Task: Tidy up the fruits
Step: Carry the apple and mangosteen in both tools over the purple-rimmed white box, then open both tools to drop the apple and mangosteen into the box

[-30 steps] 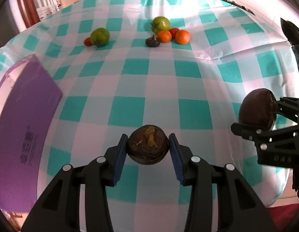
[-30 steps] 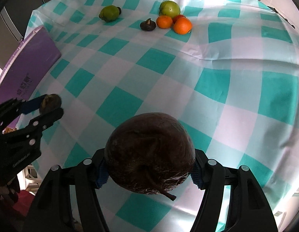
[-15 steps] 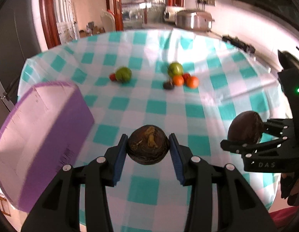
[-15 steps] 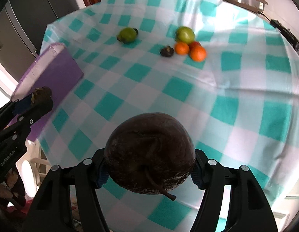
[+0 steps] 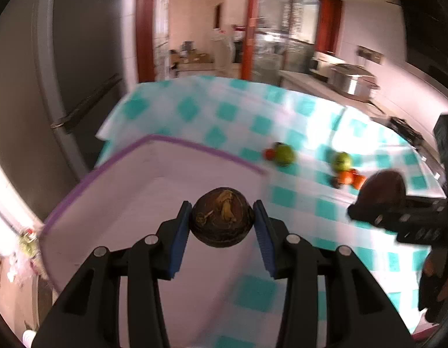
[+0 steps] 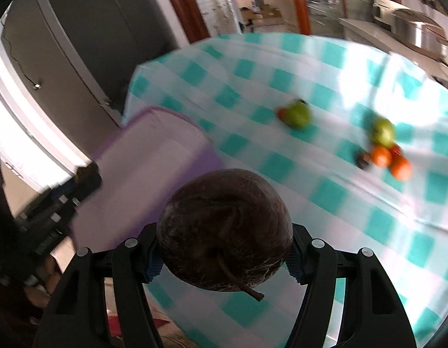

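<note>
My left gripper (image 5: pixel 222 221) is shut on a small dark brown round fruit (image 5: pixel 222 220) and holds it above the open purple box (image 5: pixel 142 203). My right gripper (image 6: pixel 224 256) is shut on a large dark brown fruit with a stem (image 6: pixel 224 232), held above the table's near edge, right of the box (image 6: pixel 154 174). The right gripper with its fruit (image 5: pixel 382 185) shows at the right of the left wrist view. The left gripper (image 6: pixel 79 179) shows blurred at the left of the right wrist view.
On the checked cloth (image 6: pixel 340 203) far off lie a green fruit with a small red one (image 6: pixel 295 114) and a cluster of a green fruit (image 6: pixel 382 132), oranges (image 6: pixel 399 168) and a small dark fruit (image 6: pixel 363 159). A dark fridge (image 5: pixel 64 87) stands left.
Both grippers have risen and swung left toward the purple box, each still holding its fruit. The left gripper's fruit is now over the box's inside. The views are motion-blurred.
</note>
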The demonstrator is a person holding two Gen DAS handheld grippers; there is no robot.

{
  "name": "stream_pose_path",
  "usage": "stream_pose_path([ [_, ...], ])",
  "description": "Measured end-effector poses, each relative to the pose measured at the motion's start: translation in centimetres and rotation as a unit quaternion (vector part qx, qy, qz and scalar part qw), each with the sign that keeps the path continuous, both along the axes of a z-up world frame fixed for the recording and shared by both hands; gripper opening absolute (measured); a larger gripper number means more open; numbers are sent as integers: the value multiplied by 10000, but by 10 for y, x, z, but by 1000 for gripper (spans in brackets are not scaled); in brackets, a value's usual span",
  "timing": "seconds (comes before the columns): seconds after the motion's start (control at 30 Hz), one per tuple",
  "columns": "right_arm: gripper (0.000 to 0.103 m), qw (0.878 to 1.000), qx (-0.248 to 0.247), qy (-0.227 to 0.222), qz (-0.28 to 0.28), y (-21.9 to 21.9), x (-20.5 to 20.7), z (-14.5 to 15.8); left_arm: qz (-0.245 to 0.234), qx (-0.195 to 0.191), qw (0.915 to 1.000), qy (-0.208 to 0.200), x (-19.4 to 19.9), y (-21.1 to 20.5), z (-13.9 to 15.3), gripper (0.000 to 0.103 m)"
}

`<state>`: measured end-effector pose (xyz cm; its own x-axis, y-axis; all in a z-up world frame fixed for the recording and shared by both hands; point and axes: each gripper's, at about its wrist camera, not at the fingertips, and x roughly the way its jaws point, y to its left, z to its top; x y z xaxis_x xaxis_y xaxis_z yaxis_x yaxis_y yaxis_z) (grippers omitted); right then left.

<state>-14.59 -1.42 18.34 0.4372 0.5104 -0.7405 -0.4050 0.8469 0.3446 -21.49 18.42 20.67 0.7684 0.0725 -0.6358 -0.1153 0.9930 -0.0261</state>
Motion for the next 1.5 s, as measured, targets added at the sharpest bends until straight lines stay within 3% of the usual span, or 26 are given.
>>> stream_pose_path([
  [0.23, 65, 9977, 188, 137, 634, 107, 36, 20, 646, -161, 9964, 517, 4, 94, -8, 44],
  [0.37, 65, 9923, -535, 246, 1086, 174, 53, 6, 833, -259, 9896, 1145, 20, 125, -30, 44],
  [0.53, 65, 9658, -1847, 567, 1728, 239, 61, -50, 967, -318, 9748, 1986, 41, 148, -62, 44],
  [0.7, 65, 9277, -2904, 710, 2236, 277, 63, -92, 884, -200, 9559, 2792, 81, 156, -90, 44],
  [0.87, 65, 9085, -3347, 1062, 2264, 289, 79, -117, 930, -217, 9392, 3298, 91, 158, -113, 44],
  [1.03, 65, 9000, -3506, 1202, 2294, 286, 81, -132, 995, -322, 9375, 3320, 87, 160, -112, 44],
  [1.1, 65, 8993, -3513, 1282, 2268, 282, 82, -135, 1031, -216, 9383, 3294, 84, 159, -112, 49],
  [1.13, 65, 9006, -3482, 1307, 2249, 281, 83, -134, 1048, -193, 9384, 3286, 84, 159, -111, 59],
  [1.23, 67, 9073, -3378, 1336, 2119, 277, 88, -130, 1229, -35, 9391, 3209, 81, 160, -105, 75],
  [1.37, 77, 9236, -3124, 1097, 1934, 268, 91, -113, 1478, -85, 9421, 3008, 68, 164, -93, 80],
  [1.5, 78, 9481, -2556, 576, 1804, 241, 79, -71, 1752, -60, 9606, 2158, 36, 159, -58, 80],
])
